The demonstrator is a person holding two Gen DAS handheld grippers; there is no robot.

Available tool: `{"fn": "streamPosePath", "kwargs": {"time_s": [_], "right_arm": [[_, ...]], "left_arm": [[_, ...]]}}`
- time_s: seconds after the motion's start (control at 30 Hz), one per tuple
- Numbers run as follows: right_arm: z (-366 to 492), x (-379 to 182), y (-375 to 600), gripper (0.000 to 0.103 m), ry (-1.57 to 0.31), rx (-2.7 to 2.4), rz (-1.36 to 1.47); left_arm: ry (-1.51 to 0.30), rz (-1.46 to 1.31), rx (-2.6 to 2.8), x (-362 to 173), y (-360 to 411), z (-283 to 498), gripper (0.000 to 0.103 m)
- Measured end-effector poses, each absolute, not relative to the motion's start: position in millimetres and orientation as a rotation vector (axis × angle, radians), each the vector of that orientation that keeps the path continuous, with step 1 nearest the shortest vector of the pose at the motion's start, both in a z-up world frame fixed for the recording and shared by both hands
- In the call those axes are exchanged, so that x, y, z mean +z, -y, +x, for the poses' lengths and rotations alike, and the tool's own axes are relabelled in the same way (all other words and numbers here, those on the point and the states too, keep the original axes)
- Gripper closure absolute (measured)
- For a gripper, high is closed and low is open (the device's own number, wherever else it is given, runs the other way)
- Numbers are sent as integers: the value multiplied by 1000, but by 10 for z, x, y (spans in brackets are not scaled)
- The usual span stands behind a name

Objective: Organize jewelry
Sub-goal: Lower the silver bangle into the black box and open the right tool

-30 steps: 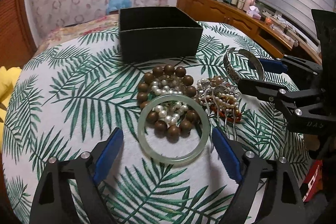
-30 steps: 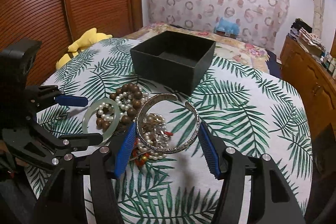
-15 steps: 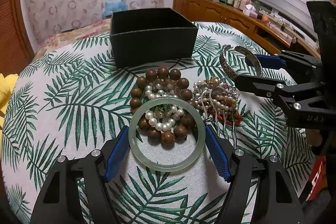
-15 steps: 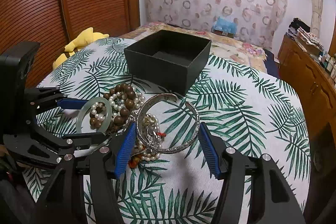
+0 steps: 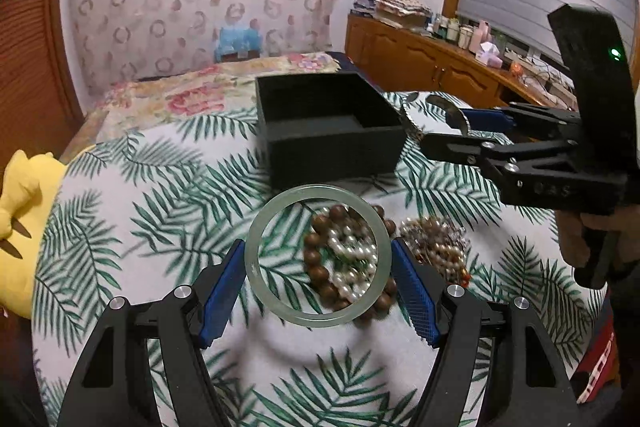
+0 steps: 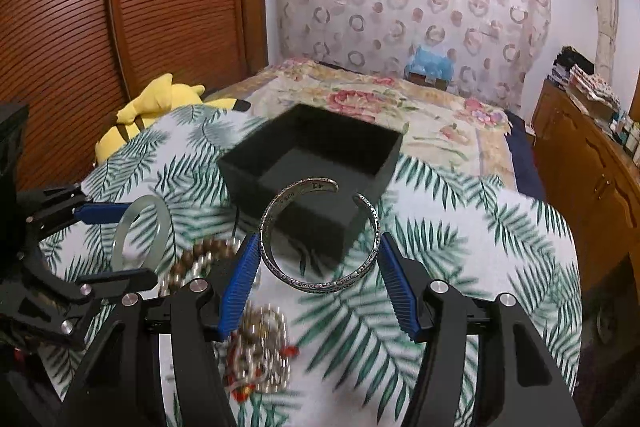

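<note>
My left gripper point(image 5: 318, 279) is shut on a pale green jade bangle point(image 5: 256, 279) and holds it above the table. My right gripper point(image 6: 318, 267) is shut on an open silver cuff bracelet point(image 6: 276, 267), lifted just in front of the open black box point(image 6: 312, 163). The box also shows in the left wrist view point(image 5: 328, 131), with the right gripper point(image 5: 444, 127) and cuff point(image 5: 408, 115) at its right edge. A brown bead bracelet with pearls point(image 5: 340, 263) and a tangle of mixed beads point(image 5: 436, 247) lie on the leaf-print cloth point(image 5: 160, 187).
A yellow plush toy point(image 6: 156, 111) lies at the table's left edge. A flowered bed point(image 6: 400, 107) is behind the table. A wooden cabinet point(image 5: 420, 59) with bottles stands to the right. A wooden shutter door point(image 6: 120, 7) is on the left.
Both grippers have risen from the table with their bracelets and moved toward the black box. The bead pile has stayed on the cloth.
</note>
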State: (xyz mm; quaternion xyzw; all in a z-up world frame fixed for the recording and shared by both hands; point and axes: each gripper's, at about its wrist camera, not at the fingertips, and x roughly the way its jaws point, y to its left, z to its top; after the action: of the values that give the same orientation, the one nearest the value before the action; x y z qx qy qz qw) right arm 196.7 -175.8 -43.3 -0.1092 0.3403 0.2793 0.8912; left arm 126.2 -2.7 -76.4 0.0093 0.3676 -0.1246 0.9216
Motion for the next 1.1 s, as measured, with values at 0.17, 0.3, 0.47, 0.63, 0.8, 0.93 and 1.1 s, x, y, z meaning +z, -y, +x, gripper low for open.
{"fn": "streamPosePath", "kwargs": {"time_s": [0.17, 0.3, 0.47, 0.63, 0.8, 0.93, 1.1], "right_arm": [[2209, -391, 1608, 40, -702, 582, -244], [2366, -385, 1532, 40, -711, 589, -234], [2538, -403, 1449, 40, -723, 604, -218], [2536, -325, 1490, 36, -715, 638, -174], [2449, -266, 1668, 36, -707, 624, -161], [2343, -282, 1882, 36, -703, 595, -154], [2236, -387, 2061, 36, -714, 563, -159]], "left_arm": [[-739, 24, -245, -650, -39, 1351, 34], [-722, 33, -232, -559, -90, 1435, 34], [-711, 50, -215, -469, -101, 1569, 34], [-717, 57, -198, -434, -96, 1724, 34], [-722, 77, -192, -401, -2, 1893, 34], [-728, 100, -193, -406, 115, 2024, 34], [-748, 118, -193, -432, 261, 2244, 34]]}}
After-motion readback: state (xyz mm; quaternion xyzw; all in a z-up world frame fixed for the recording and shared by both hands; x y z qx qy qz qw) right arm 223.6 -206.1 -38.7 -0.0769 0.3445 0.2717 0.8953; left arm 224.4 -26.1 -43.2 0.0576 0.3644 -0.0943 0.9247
